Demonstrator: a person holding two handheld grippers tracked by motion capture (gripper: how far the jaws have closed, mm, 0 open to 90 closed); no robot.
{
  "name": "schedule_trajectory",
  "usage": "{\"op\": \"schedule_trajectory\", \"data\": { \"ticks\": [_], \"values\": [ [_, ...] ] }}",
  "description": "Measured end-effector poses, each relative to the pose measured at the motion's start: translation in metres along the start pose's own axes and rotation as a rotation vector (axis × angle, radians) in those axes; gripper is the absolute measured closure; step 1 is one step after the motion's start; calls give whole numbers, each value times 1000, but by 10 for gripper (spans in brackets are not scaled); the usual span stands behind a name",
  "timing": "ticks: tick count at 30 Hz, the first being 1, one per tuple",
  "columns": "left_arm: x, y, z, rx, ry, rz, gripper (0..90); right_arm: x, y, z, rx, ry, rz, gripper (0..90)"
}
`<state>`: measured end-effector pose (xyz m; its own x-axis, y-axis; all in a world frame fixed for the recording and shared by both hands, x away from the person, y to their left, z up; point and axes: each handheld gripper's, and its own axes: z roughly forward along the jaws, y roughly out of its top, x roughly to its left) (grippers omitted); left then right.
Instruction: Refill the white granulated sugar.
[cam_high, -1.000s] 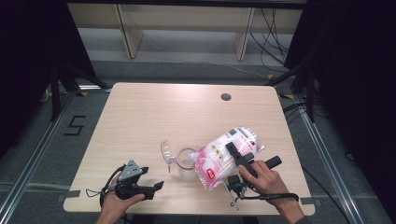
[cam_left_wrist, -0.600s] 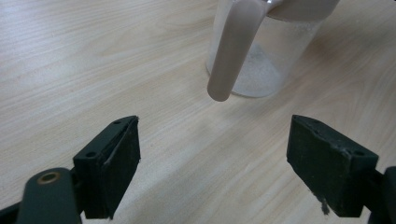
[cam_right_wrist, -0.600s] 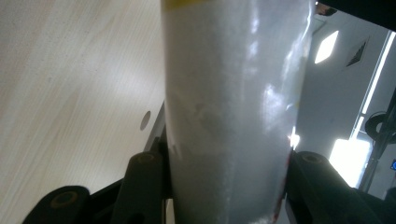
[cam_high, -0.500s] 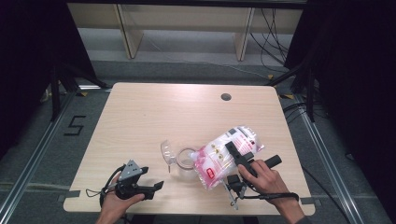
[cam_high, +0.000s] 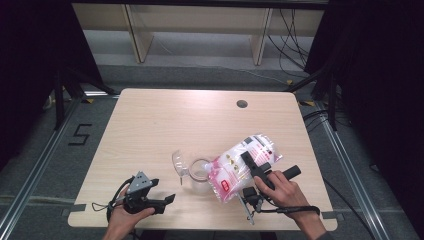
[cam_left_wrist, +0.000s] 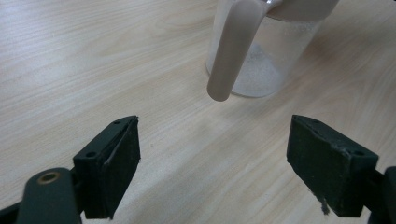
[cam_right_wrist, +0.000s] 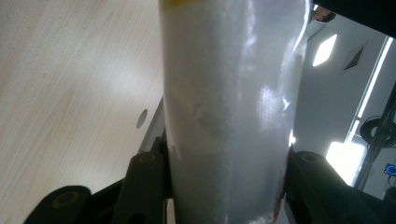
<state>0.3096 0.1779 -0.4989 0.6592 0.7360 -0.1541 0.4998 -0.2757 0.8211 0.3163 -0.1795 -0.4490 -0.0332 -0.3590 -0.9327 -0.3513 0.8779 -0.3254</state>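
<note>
The right gripper pinched the bag, tilted over the jug, mid-pour; next, tip further. The left gripper rested spread.

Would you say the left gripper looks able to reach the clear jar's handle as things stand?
Probably yes. The left gripper is open and faces the clear jar; only bare table lies between its jaws and the handle. The tilted bag is on the jar's far side.
</note>
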Motion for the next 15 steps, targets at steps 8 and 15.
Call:
{"op": "schedule_trajectory", "data": {
  "ticks": [8,15],
  "values": [
    [-1,0,1,-7,-1,-5,171,-2,0,0,-7,5,-14,623],
    [-1,0,1,-11,-4,-3,171,-1,0,0,-6,6,-7,626]
  ]
}}
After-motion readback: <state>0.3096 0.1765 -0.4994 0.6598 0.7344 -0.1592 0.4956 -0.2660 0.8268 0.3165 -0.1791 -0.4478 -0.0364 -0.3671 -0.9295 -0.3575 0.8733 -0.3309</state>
